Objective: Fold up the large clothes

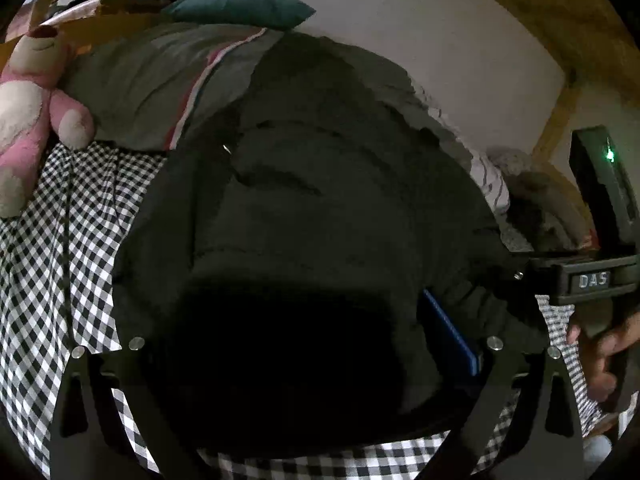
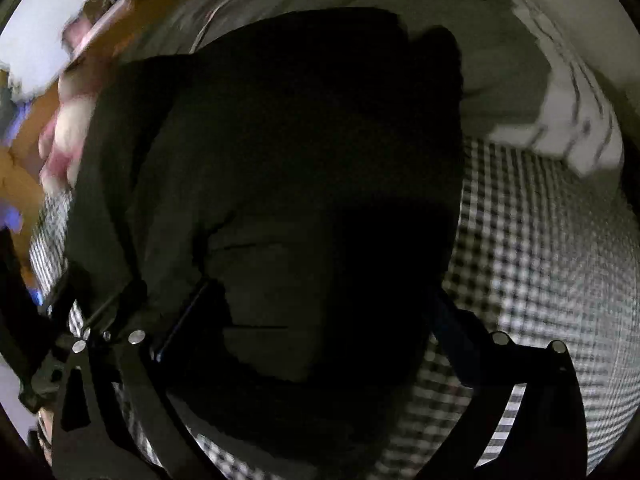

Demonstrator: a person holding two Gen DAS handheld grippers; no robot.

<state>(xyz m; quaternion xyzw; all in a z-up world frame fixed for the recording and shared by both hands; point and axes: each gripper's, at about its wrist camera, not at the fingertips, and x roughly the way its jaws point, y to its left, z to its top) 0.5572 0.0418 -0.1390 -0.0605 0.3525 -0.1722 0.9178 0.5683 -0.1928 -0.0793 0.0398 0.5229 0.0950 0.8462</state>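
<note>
A dark padded jacket [image 1: 320, 184] lies bunched on the black-and-white checked sheet [image 1: 60, 264]. My left gripper [image 1: 308, 300] is open and set low over the jacket's near edge, with dark fabric between its spread fingers; the blue pad [image 1: 452, 332] of its right finger shows against the cloth. At the jacket's right side, a hand [image 1: 600, 344] holds the right gripper's body [image 1: 592, 280], and its tips are hidden in the fabric. In the blurred right wrist view, the right gripper [image 2: 322, 286] is open too, straddling a fold of the jacket [image 2: 280, 140].
A pink plush toy [image 1: 32, 100] lies at the left of the bed. A grey blanket [image 1: 160, 80] with a striped edge and a teal pillow [image 1: 240, 8] sit behind the jacket. A white striped cloth [image 1: 490, 184] lies at the right, under the white wall.
</note>
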